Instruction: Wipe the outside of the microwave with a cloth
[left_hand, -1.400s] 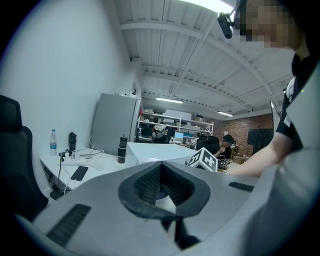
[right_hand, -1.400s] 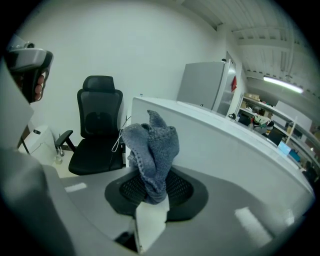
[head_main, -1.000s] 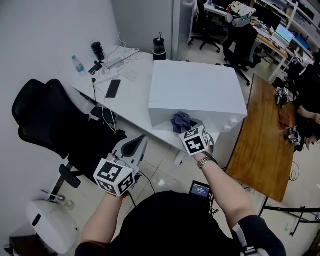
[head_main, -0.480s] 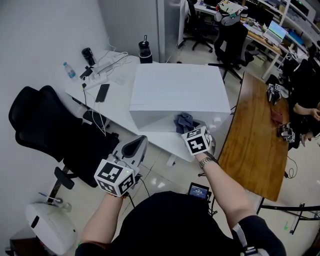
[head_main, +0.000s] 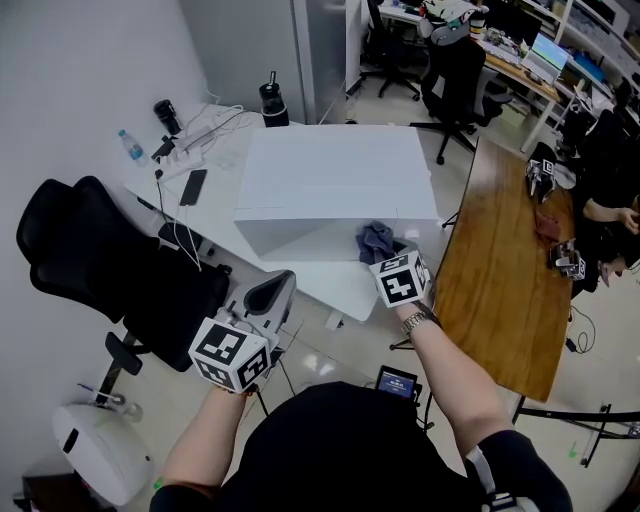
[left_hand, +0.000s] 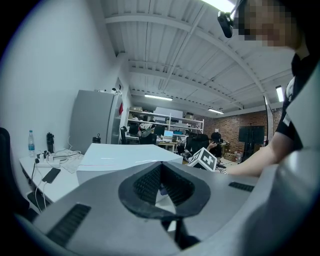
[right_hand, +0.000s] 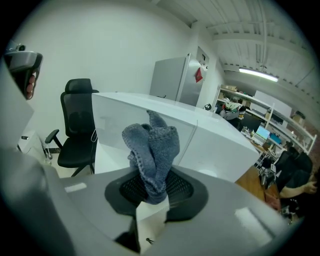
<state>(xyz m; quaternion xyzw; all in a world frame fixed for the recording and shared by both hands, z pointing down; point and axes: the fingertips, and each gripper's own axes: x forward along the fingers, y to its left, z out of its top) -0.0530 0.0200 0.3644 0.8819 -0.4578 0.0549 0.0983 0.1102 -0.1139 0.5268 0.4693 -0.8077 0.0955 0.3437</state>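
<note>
The cloth (head_main: 375, 240), pinched in the jaws of the right gripper (head_main: 387, 257), sits further right along the front face of the microwave (head_main: 335, 180) than a second ago, so the wipe looks under way. The left gripper (head_main: 268, 296) waits clear of the surface (head_main: 222, 215), jaws pressed together on nothing.

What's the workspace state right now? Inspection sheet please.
Surface: white table, bare along its near edge.
Job's things: white box-shaped microwave; bunched blue-grey knitted cloth at its front face, contact unclear.
Clutter: black phone, clear water bottle, black tumbler, black flask.
Grippers: right gripper shut on the cloth; left gripper shut, empty, away from the table.
Cables: white cables and white power strip beside the phone; one trails off the table edge.
Surroundings: black office chair, brown wooden table, seated person at far right.
</note>
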